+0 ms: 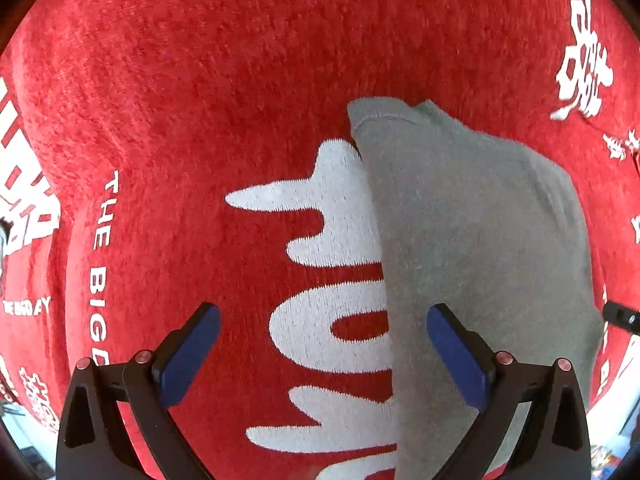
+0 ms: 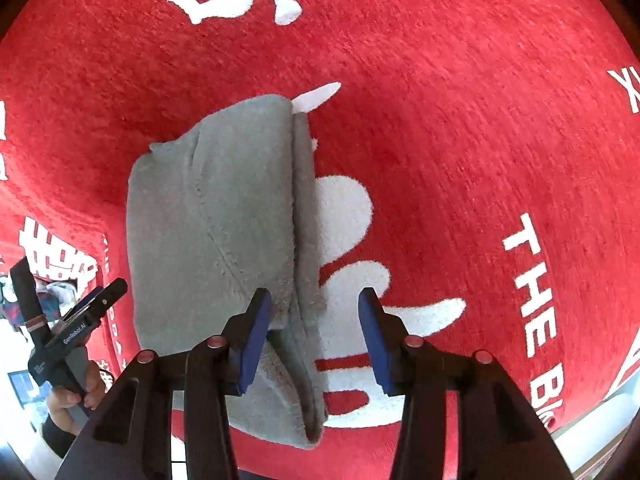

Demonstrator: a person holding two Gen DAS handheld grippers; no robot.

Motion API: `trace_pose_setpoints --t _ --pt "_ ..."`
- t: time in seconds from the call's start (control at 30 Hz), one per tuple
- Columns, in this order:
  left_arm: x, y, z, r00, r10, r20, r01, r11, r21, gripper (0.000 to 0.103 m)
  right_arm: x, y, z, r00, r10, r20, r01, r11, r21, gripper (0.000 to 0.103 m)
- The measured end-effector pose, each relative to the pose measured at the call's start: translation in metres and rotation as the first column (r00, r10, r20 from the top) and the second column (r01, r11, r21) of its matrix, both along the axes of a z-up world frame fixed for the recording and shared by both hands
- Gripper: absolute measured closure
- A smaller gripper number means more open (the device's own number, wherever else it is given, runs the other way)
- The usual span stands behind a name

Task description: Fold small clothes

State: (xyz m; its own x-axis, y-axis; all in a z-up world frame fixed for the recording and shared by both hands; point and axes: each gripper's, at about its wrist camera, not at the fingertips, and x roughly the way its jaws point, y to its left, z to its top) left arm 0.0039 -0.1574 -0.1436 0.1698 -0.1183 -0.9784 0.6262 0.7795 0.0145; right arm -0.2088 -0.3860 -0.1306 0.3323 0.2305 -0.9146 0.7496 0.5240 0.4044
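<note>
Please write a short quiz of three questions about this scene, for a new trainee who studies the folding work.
1. True or false: the grey garment lies folded on the red cloth.
2. Which tool is open? A) left only B) right only C) both
3. Fill in: the white letters beside the right tool read "THE ___".

Key:
1. True; its layered edge shows in the right wrist view.
2. C; the left tool and the right tool both stand open, and no pad presses the garment.
3. BIG.
</note>
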Motion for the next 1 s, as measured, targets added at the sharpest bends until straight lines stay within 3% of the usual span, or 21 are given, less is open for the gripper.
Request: trace_pose_setpoints --t 0.1,0.37,0.63,0.8,1.0 --pt "0.001 -0.001 0.003 1.000 0.011 0.001 -0.011 1.000 0.006 0.000 0.008 0.003 0.000 1.000 0.009 0.012 -0.009 1.000 -0.002 0.032" --pt "0.007 0.001 -0.004 0.999 0.029 -0.042 -0.028 0.999 0.024 0.000 0.016 0.002 -0.004 0.999 0.030 0.016 -0.030 0.999 0.009 0.026" --pt "0.009 -0.005 -0.011 0.998 0.008 -0.061 -0.005 0.999 0.041 0.000 0.014 -0.008 -0.012 1.000 0.008 0.014 -0.009 0.999 0.047 0.026" --pt "0.009 -0.013 -0.011 1.000 0.012 -0.021 -0.010 0.997 0.070 0.000 0.014 -0.015 -0.017 1.000 0.009 0.014 -0.010 0.998 0.067 0.026" --pt "0.009 -0.026 -0.013 0.999 -0.007 -0.051 0.011 0.998 0.069 0.000 0.017 -0.025 -0.020 0.999 0.012 0.033 -0.016 0.995 0.101 0.026"
